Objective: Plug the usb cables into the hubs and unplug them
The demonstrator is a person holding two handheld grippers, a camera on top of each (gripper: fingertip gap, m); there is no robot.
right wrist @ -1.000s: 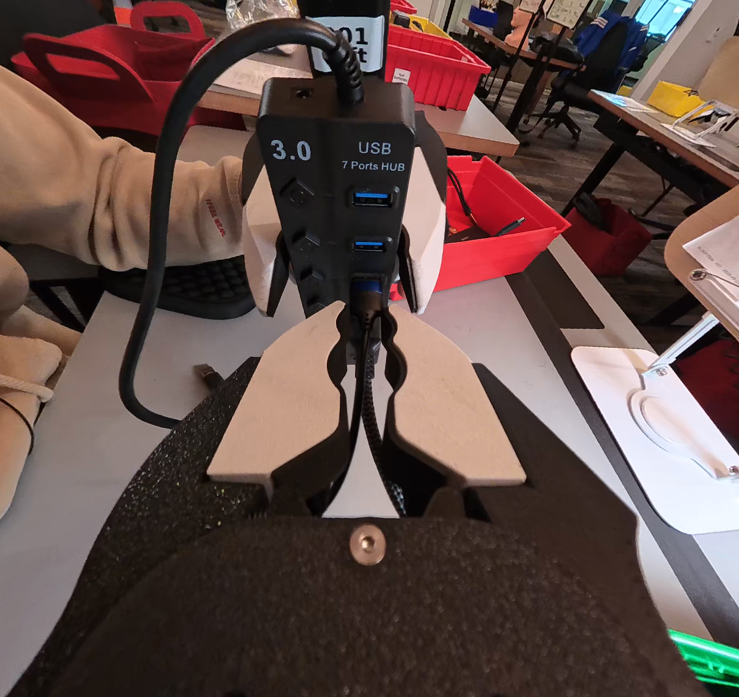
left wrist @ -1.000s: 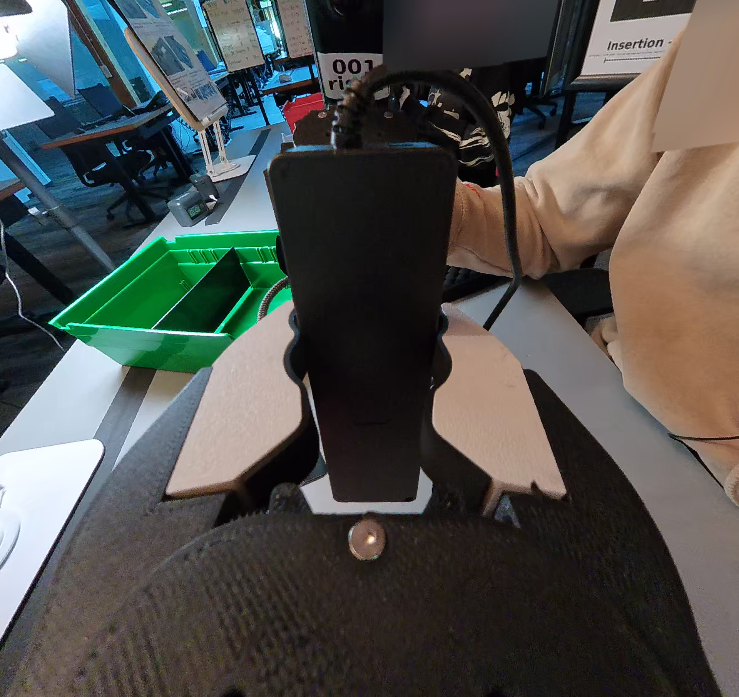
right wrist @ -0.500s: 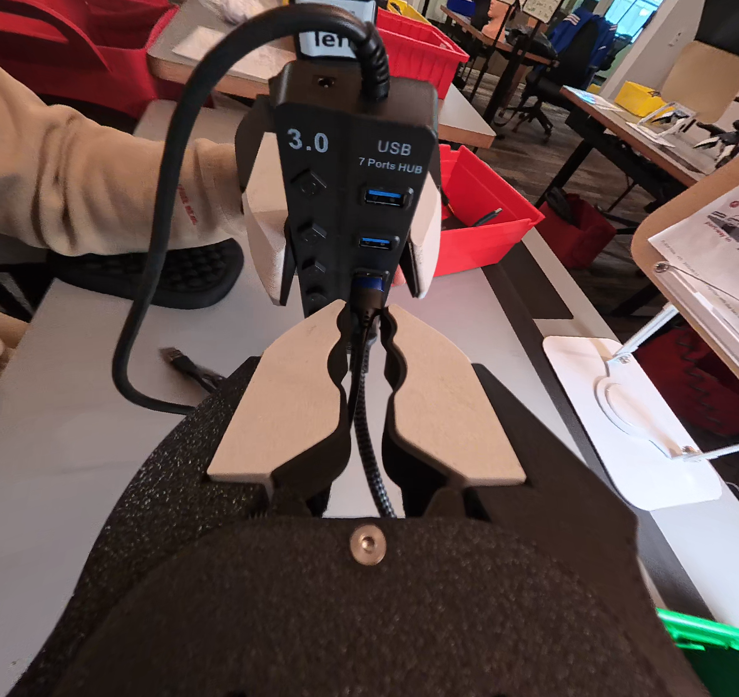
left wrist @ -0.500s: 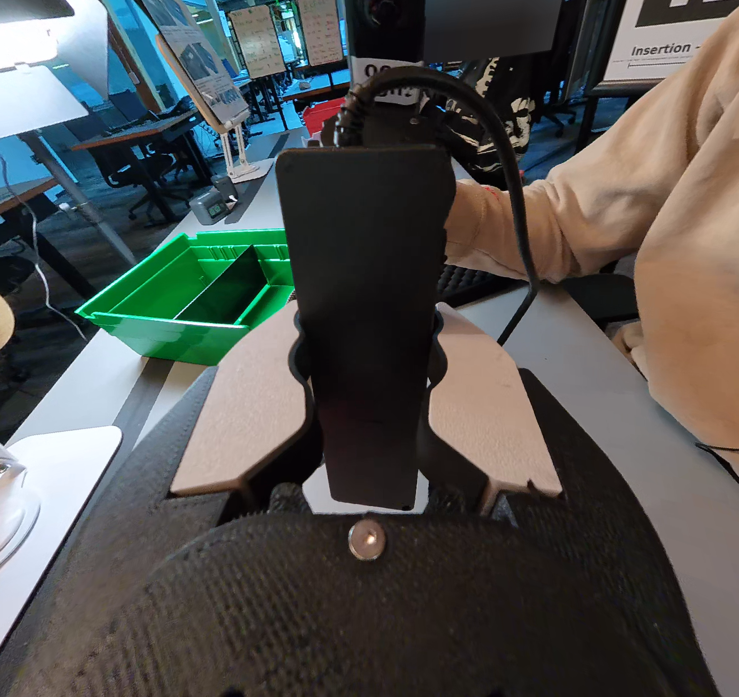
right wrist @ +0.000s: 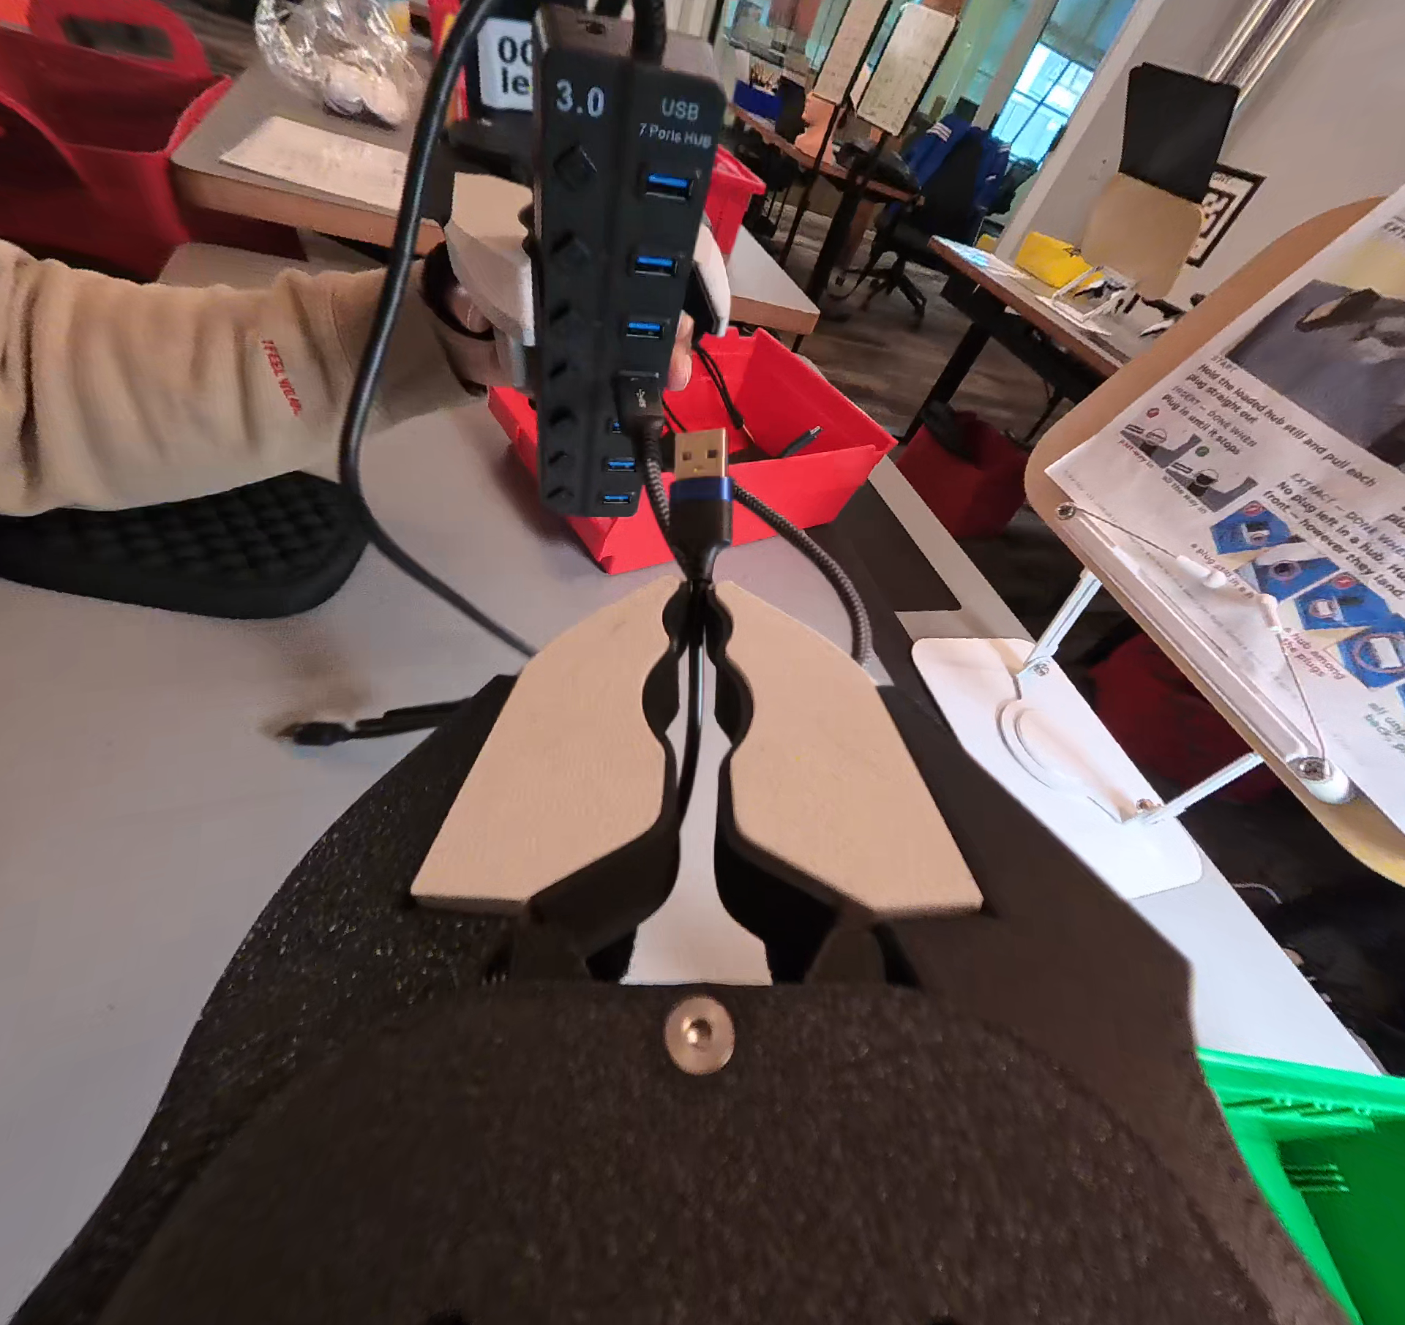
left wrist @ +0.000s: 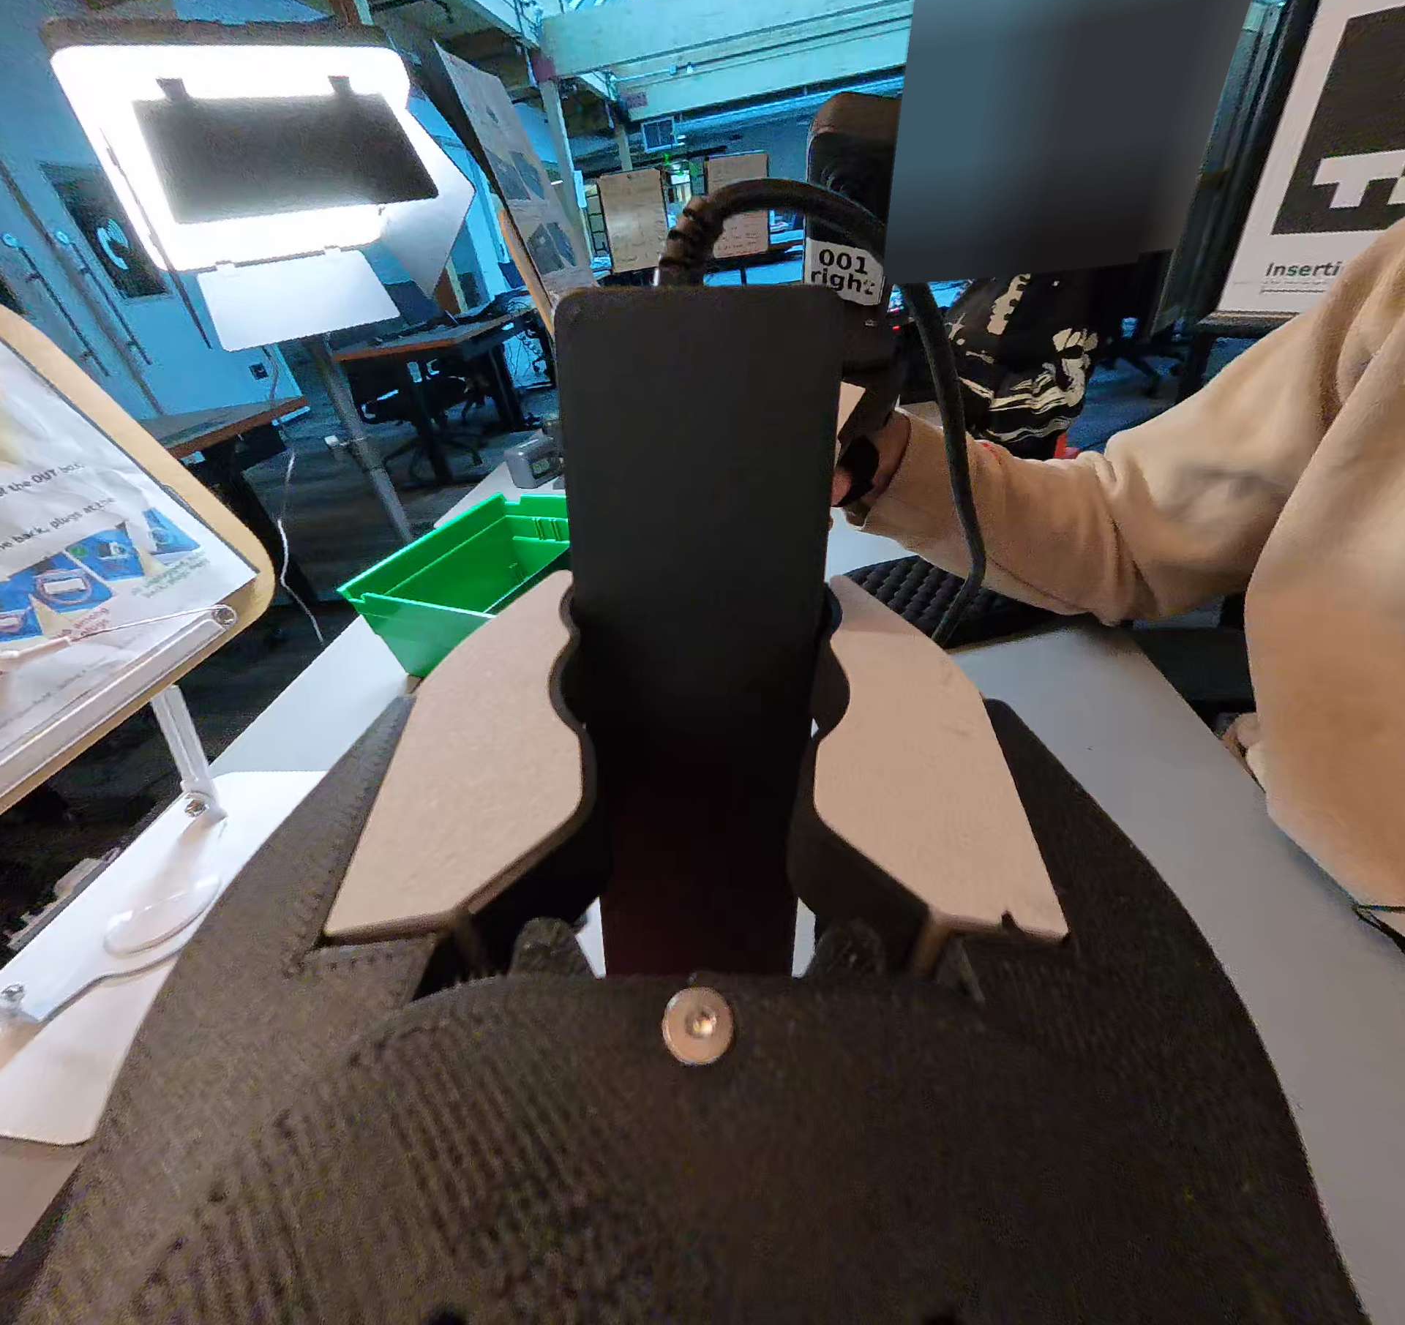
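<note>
My left gripper (left wrist: 699,593) is shut on a black USB hub (left wrist: 696,498) and holds it upright above the table, its plain back facing the camera. In the right wrist view the hub's port side (right wrist: 608,285) shows, with the left gripper's white fingers (right wrist: 490,285) on both sides. My right gripper (right wrist: 696,593) is shut on a braided cable just behind its blue-ringed USB plug (right wrist: 701,479). The plug is free of the hub, a little in front of the lower ports. A second black plug (right wrist: 639,399) sits in a middle port. The hub's thick black lead (right wrist: 395,300) loops down left.
A red bin (right wrist: 768,475) with cables stands behind the hub. A green bin (left wrist: 456,581) sits at the table's far side. An instruction board on a white stand (right wrist: 1254,498) is on the right. A black mesh pad (right wrist: 190,543) and a loose cable end (right wrist: 319,733) lie left.
My right gripper has pulled the blue-ringed plug out of the hub and drawn back. The left gripper has lifted and tilted the hub away.
</note>
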